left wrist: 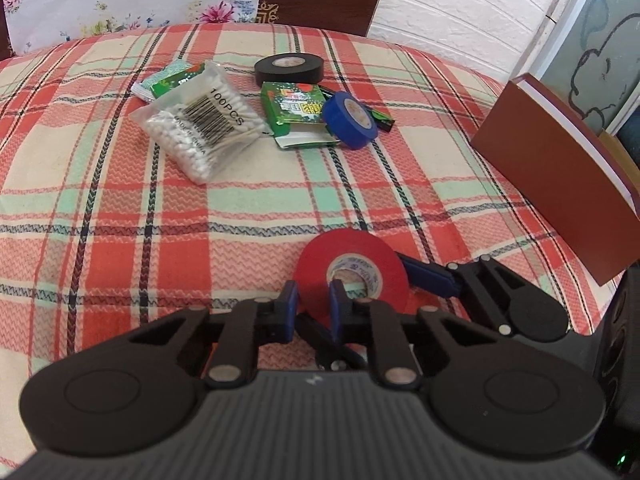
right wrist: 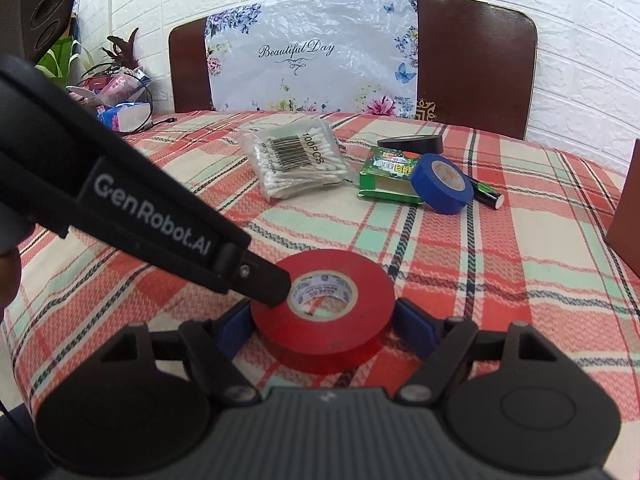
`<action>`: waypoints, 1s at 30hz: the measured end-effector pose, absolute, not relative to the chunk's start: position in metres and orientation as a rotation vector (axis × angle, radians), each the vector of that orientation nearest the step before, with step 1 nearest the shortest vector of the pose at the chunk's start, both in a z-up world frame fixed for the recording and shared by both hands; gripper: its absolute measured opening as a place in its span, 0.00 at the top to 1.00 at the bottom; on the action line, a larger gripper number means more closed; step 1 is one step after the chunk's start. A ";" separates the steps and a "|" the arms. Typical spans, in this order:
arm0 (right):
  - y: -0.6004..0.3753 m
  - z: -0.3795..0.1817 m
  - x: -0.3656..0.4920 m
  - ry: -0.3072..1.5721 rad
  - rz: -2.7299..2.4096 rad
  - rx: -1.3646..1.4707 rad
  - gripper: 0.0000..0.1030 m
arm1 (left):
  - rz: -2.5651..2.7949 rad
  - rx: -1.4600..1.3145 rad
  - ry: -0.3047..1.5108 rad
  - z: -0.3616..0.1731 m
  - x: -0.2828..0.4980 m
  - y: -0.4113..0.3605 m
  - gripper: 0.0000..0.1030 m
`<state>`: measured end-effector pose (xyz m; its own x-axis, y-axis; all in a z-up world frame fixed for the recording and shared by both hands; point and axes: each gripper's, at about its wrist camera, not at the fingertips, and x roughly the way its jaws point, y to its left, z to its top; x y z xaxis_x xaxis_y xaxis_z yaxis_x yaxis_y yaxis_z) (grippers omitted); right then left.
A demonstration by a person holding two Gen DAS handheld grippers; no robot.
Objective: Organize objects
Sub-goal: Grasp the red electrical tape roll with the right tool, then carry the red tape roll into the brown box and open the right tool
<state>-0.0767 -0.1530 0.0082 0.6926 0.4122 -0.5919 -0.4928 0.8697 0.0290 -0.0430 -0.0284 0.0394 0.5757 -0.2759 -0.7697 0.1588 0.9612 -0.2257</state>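
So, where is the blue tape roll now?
In the left wrist view the blue tape roll leans on the green box, right of centre, near the black tape roll.

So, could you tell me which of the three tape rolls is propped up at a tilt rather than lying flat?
The blue tape roll: it leans on the green box, while the black tape roll and the red tape roll lie flat on the checked cloth.

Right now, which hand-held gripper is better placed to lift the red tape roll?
Left. The left hand-held gripper already pinches the red tape roll's wall, one finger inside its core. The right hand-held gripper only straddles the roll, its pads apparently not pressing.
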 end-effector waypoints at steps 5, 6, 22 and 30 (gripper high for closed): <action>-0.155 0.009 -0.079 0.606 0.498 -0.131 0.25 | -0.265 -0.168 0.914 0.042 -0.044 -0.026 0.84; -0.156 0.010 -0.080 0.597 0.491 -0.126 0.25 | -0.268 -0.167 0.906 0.044 -0.045 -0.027 0.86; -0.273 0.076 -0.078 0.334 0.122 -0.102 0.25 | -0.553 -0.039 0.726 0.134 -0.010 -0.172 0.86; -0.362 0.102 -0.070 0.271 -0.082 -0.067 0.25 | -0.703 0.003 0.650 0.154 0.004 -0.265 0.86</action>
